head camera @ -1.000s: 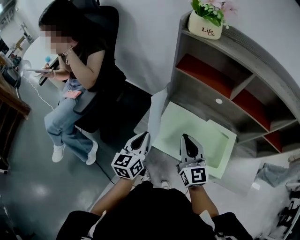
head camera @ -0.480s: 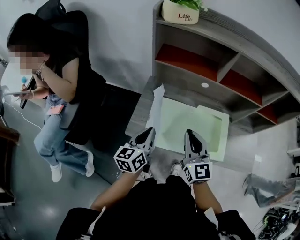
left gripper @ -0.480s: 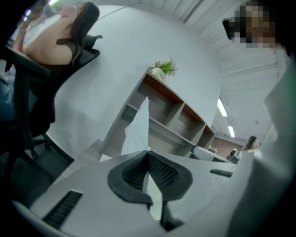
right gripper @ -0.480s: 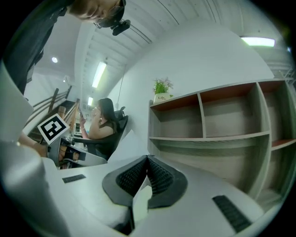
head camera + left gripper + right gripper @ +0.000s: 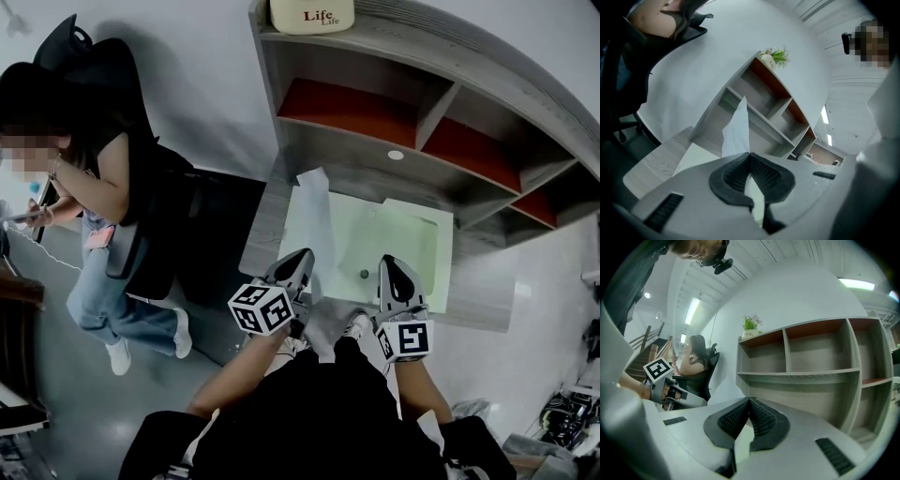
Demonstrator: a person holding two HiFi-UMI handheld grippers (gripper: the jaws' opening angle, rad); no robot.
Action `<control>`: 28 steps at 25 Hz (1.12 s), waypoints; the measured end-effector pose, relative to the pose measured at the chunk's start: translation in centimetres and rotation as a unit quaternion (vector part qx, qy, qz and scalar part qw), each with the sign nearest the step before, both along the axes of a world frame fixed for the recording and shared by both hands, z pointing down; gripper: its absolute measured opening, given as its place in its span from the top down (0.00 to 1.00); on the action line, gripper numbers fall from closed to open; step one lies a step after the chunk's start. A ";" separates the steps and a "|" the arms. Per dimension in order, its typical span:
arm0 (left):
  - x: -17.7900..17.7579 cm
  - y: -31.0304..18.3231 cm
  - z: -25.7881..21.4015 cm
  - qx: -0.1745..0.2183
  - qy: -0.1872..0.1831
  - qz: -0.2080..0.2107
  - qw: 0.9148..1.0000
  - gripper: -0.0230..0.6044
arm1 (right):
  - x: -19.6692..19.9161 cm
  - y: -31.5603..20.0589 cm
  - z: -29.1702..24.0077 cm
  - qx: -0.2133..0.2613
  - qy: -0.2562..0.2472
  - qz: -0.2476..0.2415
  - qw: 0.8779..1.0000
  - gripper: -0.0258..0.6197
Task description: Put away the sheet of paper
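White sheet of paper is pinched tight in the left gripper and right gripper jaws; it looks mid-carry, and next should slide onto the shelf.

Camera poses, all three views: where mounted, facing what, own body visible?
Head view: on the head, steeply down at the paper before the shelf; own torso, forearms, left gripper and right gripper show.
Left gripper view: on that gripper, tilted toward the shelf; own fingers shut on paper.
Right gripper view: likewise, roughly level at the shelf; fingers shut on paper.
Both gripper views share shelf and plant.
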State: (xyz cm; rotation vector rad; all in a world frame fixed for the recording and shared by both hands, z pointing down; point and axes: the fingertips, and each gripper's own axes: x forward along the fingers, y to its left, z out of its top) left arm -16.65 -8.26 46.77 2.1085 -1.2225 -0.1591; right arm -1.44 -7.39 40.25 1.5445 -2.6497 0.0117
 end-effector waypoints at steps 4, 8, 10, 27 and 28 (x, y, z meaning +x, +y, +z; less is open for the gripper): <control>-0.5 -1.0 2.6 -0.034 -0.005 -0.004 0.999 0.95 | 0.9 -0.8 0.7 -0.007 0.001 0.005 1.000 0.93; -2.3 -2.2 6.0 -0.079 -0.034 -0.013 0.996 0.95 | 0.9 -1.5 1.4 -0.014 0.003 0.003 1.000 0.93; -3.1 -2.6 8.2 -0.115 -0.063 -0.007 0.991 0.95 | 0.8 -1.6 1.9 -0.019 0.003 0.001 1.000 0.93; -4.7 -4.3 18.4 -0.217 -0.239 0.050 0.945 0.95 | 1.5 -1.5 6.1 -0.064 0.011 0.005 0.998 0.93; -4.6 -4.4 18.6 -0.216 -0.243 0.051 0.944 0.95 | 1.7 -1.5 6.3 -0.066 0.010 0.007 0.998 0.93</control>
